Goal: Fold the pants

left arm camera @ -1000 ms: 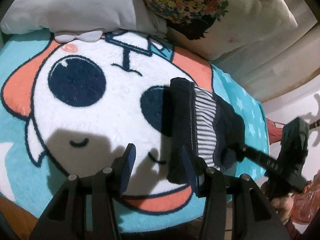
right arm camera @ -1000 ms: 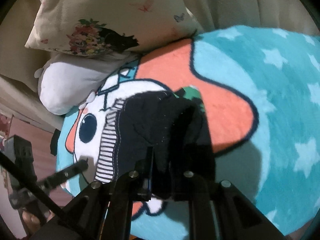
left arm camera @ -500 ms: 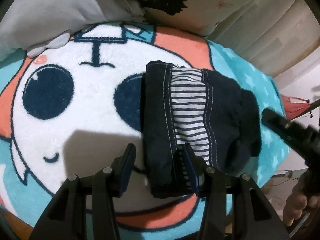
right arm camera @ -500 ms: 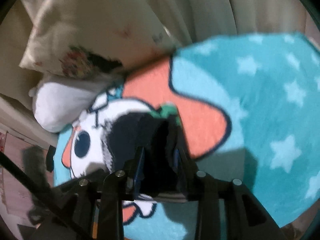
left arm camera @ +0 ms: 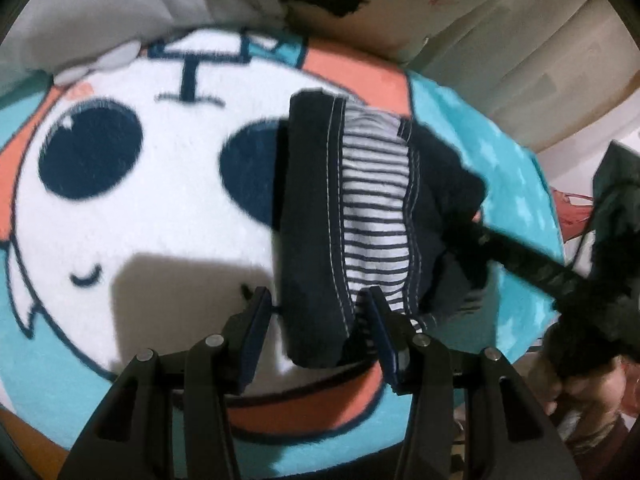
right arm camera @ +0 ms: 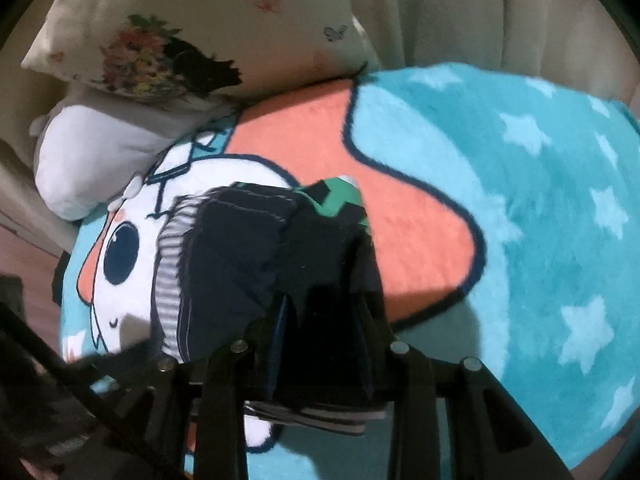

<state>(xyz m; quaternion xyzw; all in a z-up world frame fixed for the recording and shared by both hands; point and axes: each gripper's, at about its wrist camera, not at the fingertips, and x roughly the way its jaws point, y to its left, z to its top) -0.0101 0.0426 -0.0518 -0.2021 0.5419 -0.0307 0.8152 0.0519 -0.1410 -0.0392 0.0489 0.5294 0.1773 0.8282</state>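
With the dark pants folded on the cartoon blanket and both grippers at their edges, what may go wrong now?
1. The right gripper has just been opening with dark fabric between its fingers; pulling away may drag the pants and undo the fold.
2. The left gripper straddles the near edge with its jaws apart; any lift could catch that layer.
3. The soft blanket may let the bundle shift.
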